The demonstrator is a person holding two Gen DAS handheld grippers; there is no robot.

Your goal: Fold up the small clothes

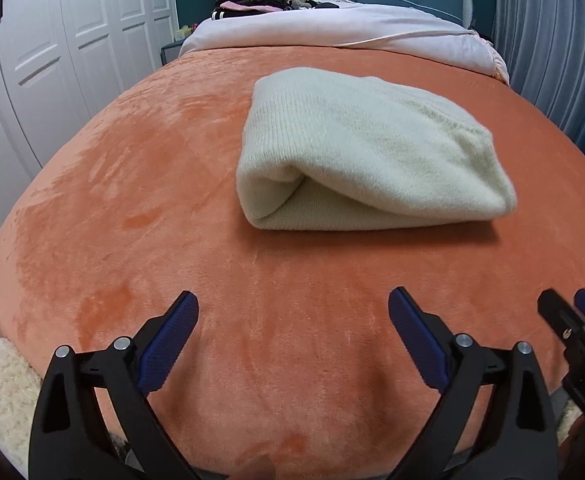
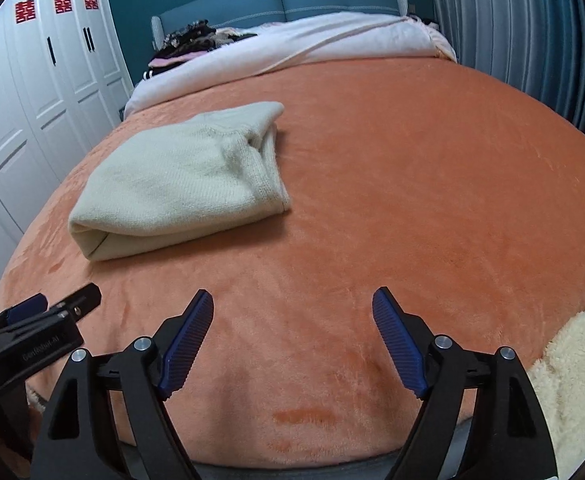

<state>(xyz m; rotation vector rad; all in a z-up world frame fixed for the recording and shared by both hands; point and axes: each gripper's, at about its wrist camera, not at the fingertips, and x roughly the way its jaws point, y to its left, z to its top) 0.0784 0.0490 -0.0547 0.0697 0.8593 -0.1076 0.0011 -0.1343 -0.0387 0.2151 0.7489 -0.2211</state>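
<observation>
With both jaws spread and empty, left hand-held gripper [image 1: 293, 306] and right hand-held gripper [image 2: 293, 306] hover near the bed's [image 1: 132, 200] edge; folded cream knit [image 1: 366, 152] lies mid-blanket; loose top flap may spring open if bumped or regrasped

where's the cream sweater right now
The folded cream sweater lies on the orange blanket, ahead of both open grippers and touching neither. It sits right of centre in the left wrist view, left of centre in the right wrist view.
</observation>
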